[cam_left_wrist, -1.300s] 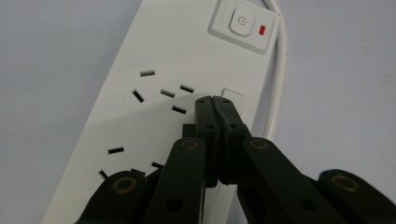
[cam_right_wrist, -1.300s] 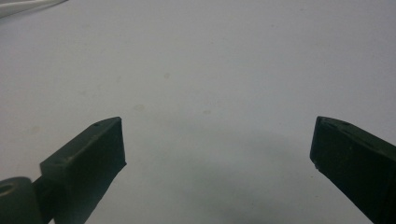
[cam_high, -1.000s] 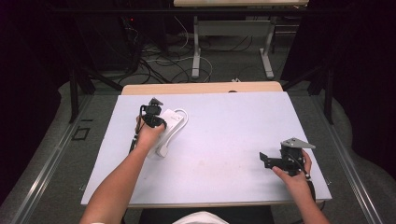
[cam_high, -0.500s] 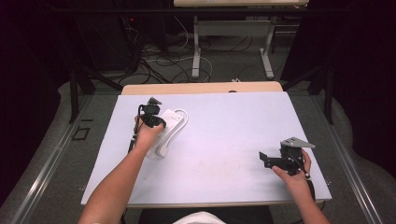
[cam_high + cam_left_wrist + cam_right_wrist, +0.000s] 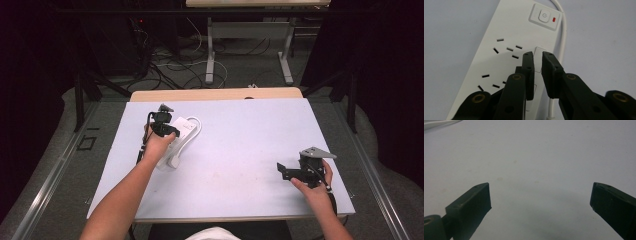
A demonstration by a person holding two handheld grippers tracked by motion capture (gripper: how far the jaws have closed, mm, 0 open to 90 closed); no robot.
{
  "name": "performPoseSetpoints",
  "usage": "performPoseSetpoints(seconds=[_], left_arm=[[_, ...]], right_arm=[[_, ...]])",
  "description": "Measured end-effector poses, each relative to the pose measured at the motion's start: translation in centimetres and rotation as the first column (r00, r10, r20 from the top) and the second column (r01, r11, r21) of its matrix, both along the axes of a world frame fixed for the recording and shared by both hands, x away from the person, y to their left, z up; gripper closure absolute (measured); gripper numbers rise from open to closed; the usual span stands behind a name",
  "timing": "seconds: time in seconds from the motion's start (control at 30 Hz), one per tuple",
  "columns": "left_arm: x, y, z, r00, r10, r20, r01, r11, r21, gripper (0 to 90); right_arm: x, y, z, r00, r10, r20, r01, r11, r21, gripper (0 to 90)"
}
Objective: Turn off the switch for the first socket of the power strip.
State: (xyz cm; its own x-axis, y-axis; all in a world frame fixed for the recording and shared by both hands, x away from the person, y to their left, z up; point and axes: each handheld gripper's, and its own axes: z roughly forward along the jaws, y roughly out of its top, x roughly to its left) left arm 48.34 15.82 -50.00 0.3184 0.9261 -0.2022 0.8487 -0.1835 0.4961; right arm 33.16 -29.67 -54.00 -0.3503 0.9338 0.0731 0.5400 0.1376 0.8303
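pale lavender tabletop (image 5: 240, 145) under dim light, cables tangled on the floor behind. the left gripper (image 5: 537, 56) hangs right over the white power strip (image 5: 506, 35), jaws drawn nearly together with a slim gap, and a small white block on the strip shows in that gap; whether they grip it, i cannot tell. the strip's switch (image 5: 544, 15) lies beyond the tips, its white cord (image 5: 563, 37) running past the right-hand jaw. the right gripper (image 5: 540, 202) sits well apart, jaws spread wide over bare table. if the left tips close off-centre they could slip off the block or shove the light strip sideways. compared with a second ago, nothing has visibly shifted.
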Motion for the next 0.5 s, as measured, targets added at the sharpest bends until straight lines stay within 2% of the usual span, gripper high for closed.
performPoseSetpoints(seconds=[0.5], left_arm=[[-0.58,0.37,0.84,0.9999,-0.015,0.000,0.015,0.9996,-0.023,65.7]], right_arm=[[0.01,-0.01,-0.04,1.0000,0.005,-0.006,-0.005,1.0000,-0.002,2.5]])
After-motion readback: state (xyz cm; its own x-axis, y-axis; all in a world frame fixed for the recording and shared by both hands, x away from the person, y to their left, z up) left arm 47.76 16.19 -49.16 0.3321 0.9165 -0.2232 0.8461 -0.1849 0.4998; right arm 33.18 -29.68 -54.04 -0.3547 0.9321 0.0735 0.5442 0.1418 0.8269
